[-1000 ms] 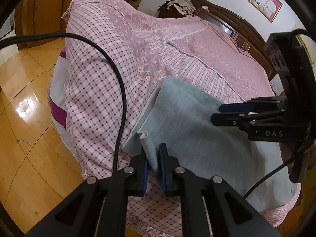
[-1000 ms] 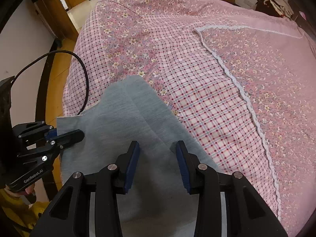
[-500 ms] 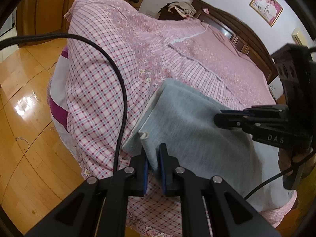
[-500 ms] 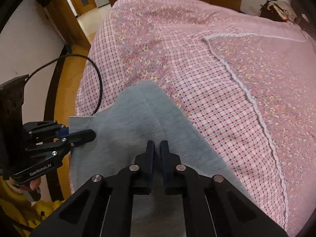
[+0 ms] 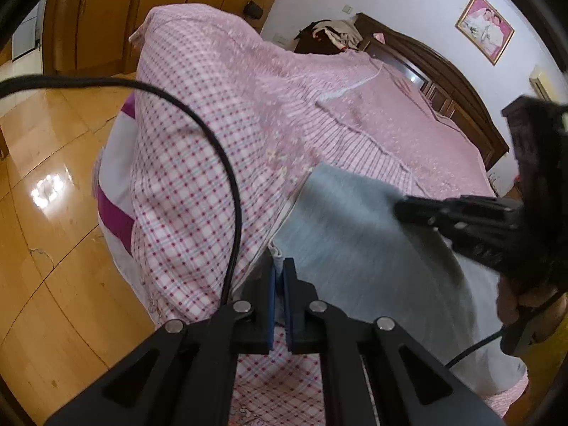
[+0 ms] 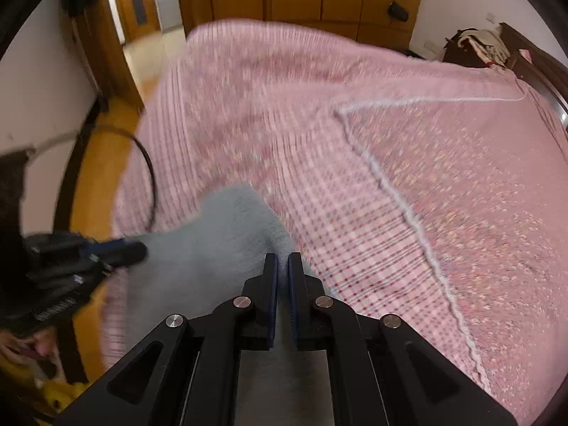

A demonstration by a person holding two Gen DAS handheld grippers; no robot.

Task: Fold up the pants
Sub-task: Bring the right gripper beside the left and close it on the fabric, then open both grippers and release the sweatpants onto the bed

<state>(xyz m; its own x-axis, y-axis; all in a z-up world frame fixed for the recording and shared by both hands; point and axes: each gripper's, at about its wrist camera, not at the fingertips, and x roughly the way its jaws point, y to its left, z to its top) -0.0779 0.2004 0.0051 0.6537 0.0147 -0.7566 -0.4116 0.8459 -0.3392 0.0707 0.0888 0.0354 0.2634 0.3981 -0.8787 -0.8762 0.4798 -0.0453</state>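
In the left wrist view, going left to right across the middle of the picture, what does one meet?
Wooden floor → black cable lying over the pink checked bedspread → grey pants → right gripper, shut on the pants' far edge.

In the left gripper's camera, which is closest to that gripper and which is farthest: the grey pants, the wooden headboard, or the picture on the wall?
1. Grey pants: pinched in the left gripper.
2. Wooden headboard: at the bed's far end, upper right.
3. Picture: on the wall above the headboard, farthest.
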